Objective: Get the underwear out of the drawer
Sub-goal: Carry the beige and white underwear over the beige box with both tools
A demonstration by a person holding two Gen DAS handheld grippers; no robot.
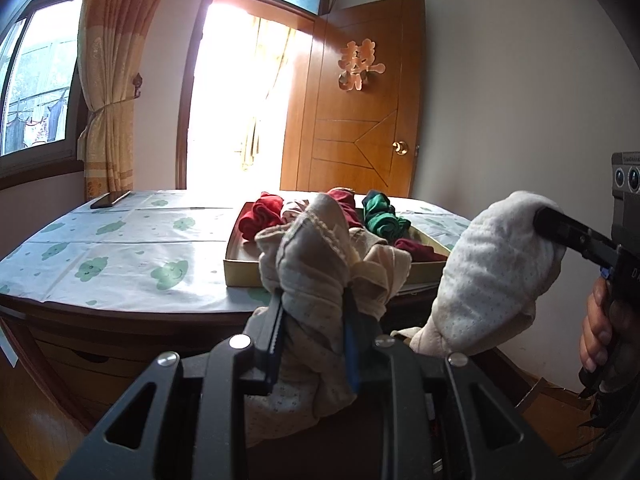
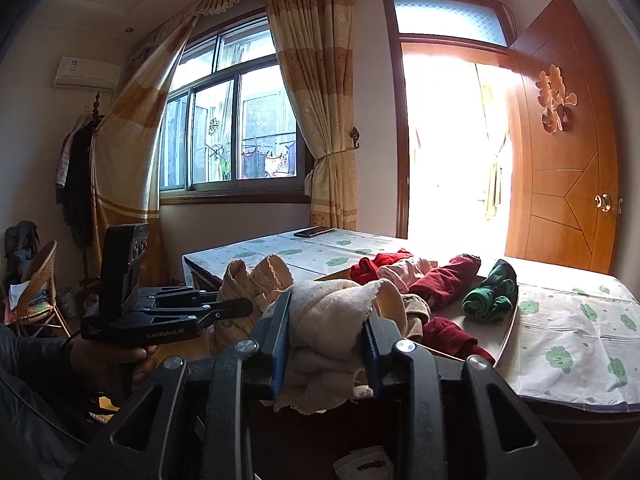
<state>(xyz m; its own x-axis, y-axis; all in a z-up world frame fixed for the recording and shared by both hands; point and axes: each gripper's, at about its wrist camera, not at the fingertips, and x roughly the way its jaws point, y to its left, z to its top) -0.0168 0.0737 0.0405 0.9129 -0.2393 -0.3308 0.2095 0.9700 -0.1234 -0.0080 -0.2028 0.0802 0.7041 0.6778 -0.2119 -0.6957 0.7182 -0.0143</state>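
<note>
Now, going from left to right in the left wrist view: one dark phone (image 1: 110, 199) lies at the far left corner of the table (image 1: 120, 248), which wears a white cloth with green clouds. One flat cardboard box (image 1: 240, 268) sits on the table in the middle of the frame. It holds three red rolled pieces (image 1: 260, 216), one pink piece and one green piece (image 1: 386, 216). One wooden door (image 1: 360, 120) stands open behind it.

Low in the centre, the left gripper (image 1: 312, 304) points a little downward toward the box. Its jaws are nearly together and they pinch a beige dotted underwear (image 1: 316, 264) in front of the box, above the table edge.

At the right edge of the frame, a hand (image 1: 600, 320) holds the right gripper (image 1: 540, 216), which comes in from the side. In the right wrist view, its two blue-lined jaws stand a little apart and press on a cream bundle of underwear (image 2: 332, 320) at lower centre. This bundle hangs beside the table, not inside the box.
</note>
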